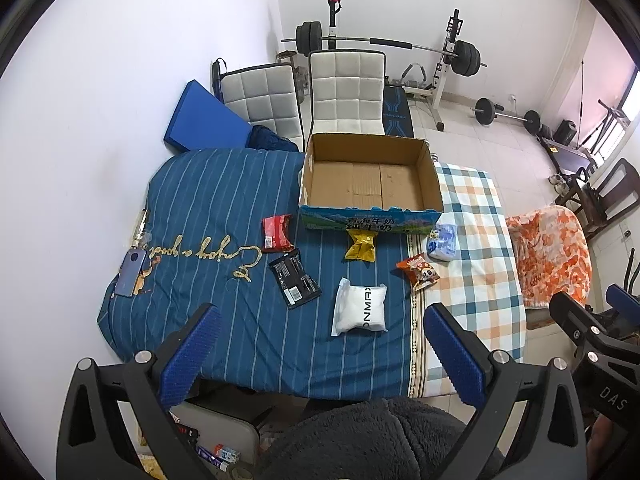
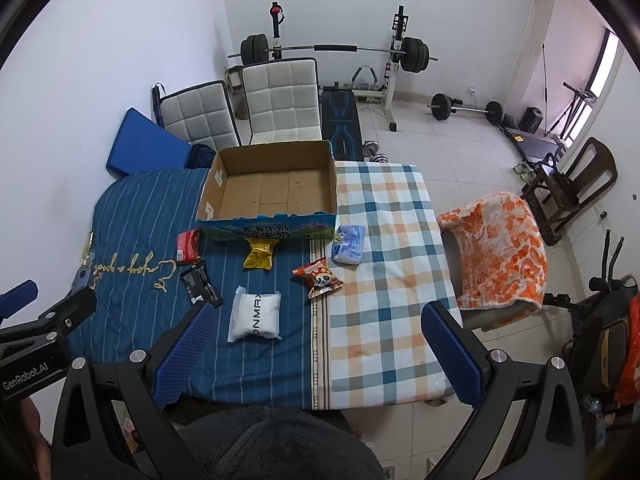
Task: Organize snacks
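Both grippers, left gripper (image 1: 320, 356) and right gripper (image 2: 316, 354), spread wide and empty above the table; box (image 1: 370, 178) empty, six snacks loose before it, so start with the white pack (image 1: 360, 310), pinching across its short width.

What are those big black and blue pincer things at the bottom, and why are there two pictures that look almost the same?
Those are two claws, and a person holds one in each hand. Each claw carries its own camera, so one picture looks past the left claw and the other past the right claw. Both claws are wide open and hold nothing. They hang over a table under a blue striped cloth and a checked cloth. On it stand an empty cardboard box and six snack packs: red, black, yellow, white, orange and pale blue. A phone lies at the table's left edge.
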Motion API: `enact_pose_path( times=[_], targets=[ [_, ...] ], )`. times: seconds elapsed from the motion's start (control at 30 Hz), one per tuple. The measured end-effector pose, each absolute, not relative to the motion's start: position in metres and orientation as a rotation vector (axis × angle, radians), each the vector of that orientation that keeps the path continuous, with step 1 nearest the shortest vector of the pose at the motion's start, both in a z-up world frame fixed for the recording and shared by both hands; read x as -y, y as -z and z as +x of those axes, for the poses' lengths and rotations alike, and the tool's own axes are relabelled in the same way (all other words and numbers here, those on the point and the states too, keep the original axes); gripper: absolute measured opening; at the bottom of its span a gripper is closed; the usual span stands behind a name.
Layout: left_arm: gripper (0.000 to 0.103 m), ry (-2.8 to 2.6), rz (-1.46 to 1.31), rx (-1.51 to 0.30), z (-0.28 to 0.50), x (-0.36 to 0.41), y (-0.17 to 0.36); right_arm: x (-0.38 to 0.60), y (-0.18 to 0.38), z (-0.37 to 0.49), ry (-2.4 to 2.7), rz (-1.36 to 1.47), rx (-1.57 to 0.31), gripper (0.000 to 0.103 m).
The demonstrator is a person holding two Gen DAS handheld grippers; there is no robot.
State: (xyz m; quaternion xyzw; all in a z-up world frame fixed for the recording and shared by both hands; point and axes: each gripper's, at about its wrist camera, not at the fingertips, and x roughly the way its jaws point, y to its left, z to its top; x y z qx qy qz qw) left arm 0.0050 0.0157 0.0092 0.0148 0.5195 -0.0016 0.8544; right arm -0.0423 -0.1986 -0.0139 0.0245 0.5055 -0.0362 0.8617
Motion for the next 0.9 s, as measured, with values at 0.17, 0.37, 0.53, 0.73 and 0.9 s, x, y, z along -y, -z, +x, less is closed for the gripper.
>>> enact_pose_path(
  times=[0.17, 0.37, 0.53, 0.73, 0.9],
  targets=[
    [0.103, 0.001, 0.034, -1.092, 0.006, -0.016, -0.01, 0.197, 0.013, -0.039, 0.083, 0.054, -1.058, 0.103],
    [0.103, -0.002, 0.033, -1.087, 0.01, -0.017, -0.012, 0.197, 0.011, -0.034, 0.084, 0.068, -1.053, 0.103],
    [0.103, -0.004, 0.034, -1.084, 0.011, -0.016, -0.013, 0.199, 0.011, -0.033, 0.083, 0.071, -1.053, 0.103],
    [0.103, -0.007, 0.033, -1.086, 0.012, -0.017, -0.014, 0.198, 0.011, -0.032, 0.08, 0.071, -1.055, 0.103],
    [0.103, -0.011, 0.031, -1.082, 0.012, -0.015, -0.015, 0.198, 0.013, -0.028, 0.07, 0.068, -1.054, 0.103]
  ],
)
